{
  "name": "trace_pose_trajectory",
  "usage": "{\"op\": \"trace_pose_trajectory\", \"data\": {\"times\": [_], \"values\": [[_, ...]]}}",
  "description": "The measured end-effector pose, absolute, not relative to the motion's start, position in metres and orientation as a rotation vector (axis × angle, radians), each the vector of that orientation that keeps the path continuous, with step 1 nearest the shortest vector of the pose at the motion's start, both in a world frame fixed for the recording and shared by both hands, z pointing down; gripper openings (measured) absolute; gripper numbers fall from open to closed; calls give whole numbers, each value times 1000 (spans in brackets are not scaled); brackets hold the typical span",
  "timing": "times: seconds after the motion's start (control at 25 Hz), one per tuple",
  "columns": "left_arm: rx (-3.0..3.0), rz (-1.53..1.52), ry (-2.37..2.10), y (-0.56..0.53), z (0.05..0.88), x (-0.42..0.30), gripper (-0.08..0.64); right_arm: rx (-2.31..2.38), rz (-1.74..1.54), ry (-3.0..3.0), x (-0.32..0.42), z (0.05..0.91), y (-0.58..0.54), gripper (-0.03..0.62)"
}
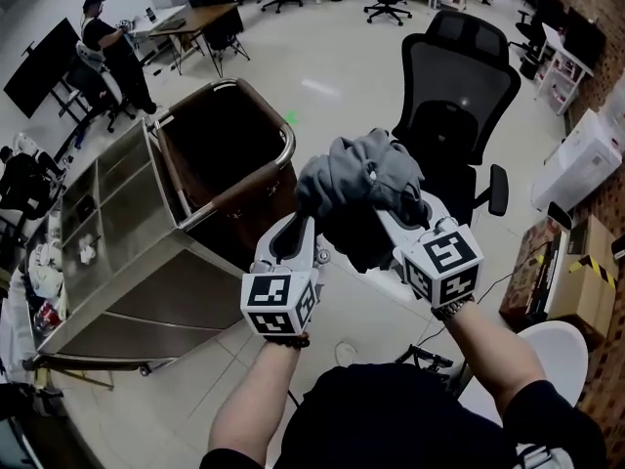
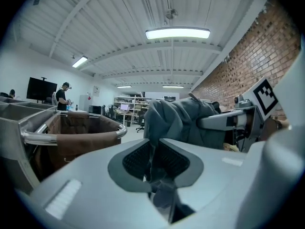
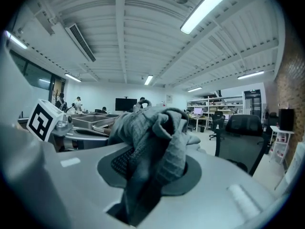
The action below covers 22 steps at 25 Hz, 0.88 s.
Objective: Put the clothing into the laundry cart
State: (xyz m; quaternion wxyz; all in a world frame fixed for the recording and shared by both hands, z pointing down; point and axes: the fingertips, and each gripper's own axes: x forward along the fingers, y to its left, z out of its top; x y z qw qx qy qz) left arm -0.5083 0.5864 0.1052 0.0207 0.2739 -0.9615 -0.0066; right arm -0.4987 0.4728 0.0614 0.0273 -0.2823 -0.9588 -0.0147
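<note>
A bundled grey garment (image 1: 363,179) hangs in the air between both grippers, just right of the laundry cart's rim. My left gripper (image 1: 305,225) is shut on the cloth (image 2: 181,120); a fold runs between its ribbed pads (image 2: 138,160). My right gripper (image 1: 398,211) is shut on the same garment (image 3: 152,137), which drapes over its jaws and hides the pads. The laundry cart (image 1: 283,149) has a metal rim and a brown liner (image 2: 81,132), and stands left of the garment.
A black office chair (image 1: 459,96) stands close behind the garment on the right. A metal shelving cart (image 1: 117,233) adjoins the laundry cart on the left. Cardboard boxes (image 1: 576,281) and a white round stool (image 1: 557,355) sit at right. A person (image 1: 112,52) works at far left.
</note>
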Motion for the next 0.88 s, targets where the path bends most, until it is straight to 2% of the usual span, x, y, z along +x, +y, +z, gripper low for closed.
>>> {"op": "trace_pose_trajectory", "data": {"times": [0.88], "values": [[663,-8,-3117,687,40,-490,55,-1164,-109,-2989,-503,-32,588,124]]}}
